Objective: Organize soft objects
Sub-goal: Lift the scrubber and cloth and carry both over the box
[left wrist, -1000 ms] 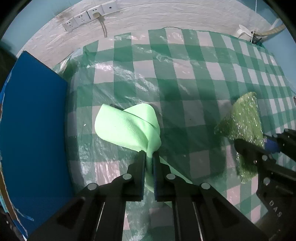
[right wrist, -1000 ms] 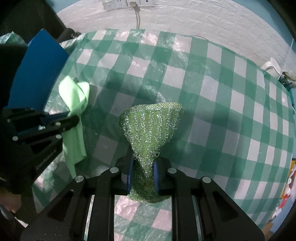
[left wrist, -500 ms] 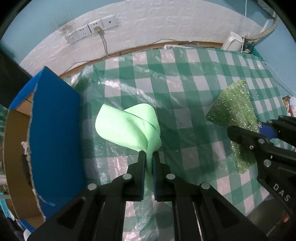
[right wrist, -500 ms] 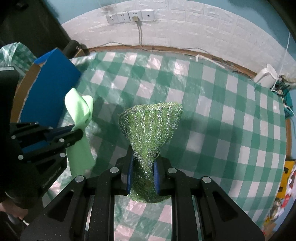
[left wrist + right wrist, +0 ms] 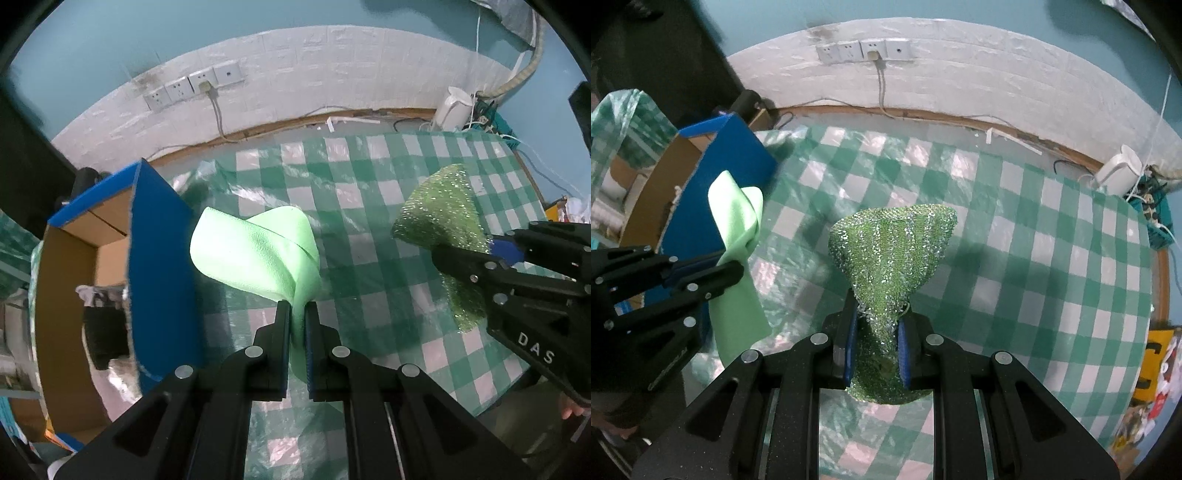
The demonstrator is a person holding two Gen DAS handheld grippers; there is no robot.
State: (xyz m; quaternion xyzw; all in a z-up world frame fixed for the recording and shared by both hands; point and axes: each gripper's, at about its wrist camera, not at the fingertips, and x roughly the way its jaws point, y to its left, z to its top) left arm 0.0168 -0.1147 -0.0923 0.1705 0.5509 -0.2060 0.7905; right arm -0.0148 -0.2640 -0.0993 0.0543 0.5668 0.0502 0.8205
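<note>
since a second ago: both cloths have come up off the checked tablecloth (image 5: 369, 206), and far more of the wall and the box's inside now shows in both views.
left gripper (image 5: 297, 314): we've got its fingers pinched tight on the light green cloth (image 5: 258, 254), lower centre of the left view; seen from the right view it sits at the left edge (image 5: 701, 271).
light green cloth: it fans up and to the left of our fingertips, folded over itself, with a tail hanging below the pads; just right of the box wall.
right gripper (image 5: 877, 325): clamped on the sparkly green mesh cloth (image 5: 894, 251), bottom centre of the right view; in the left view it comes in from the right edge (image 5: 469, 254).
sparkly green mesh cloth: it flares upward above our pads, bunched narrow between them, with its lower end hanging beneath.
blue cardboard box (image 5: 159, 258): left side of the left view, open, brown inside, with something dark and something pale in it that we can't make out.
back of frame: white brick wall with a row of sockets (image 5: 864, 50), one with a plug and cord.
</note>
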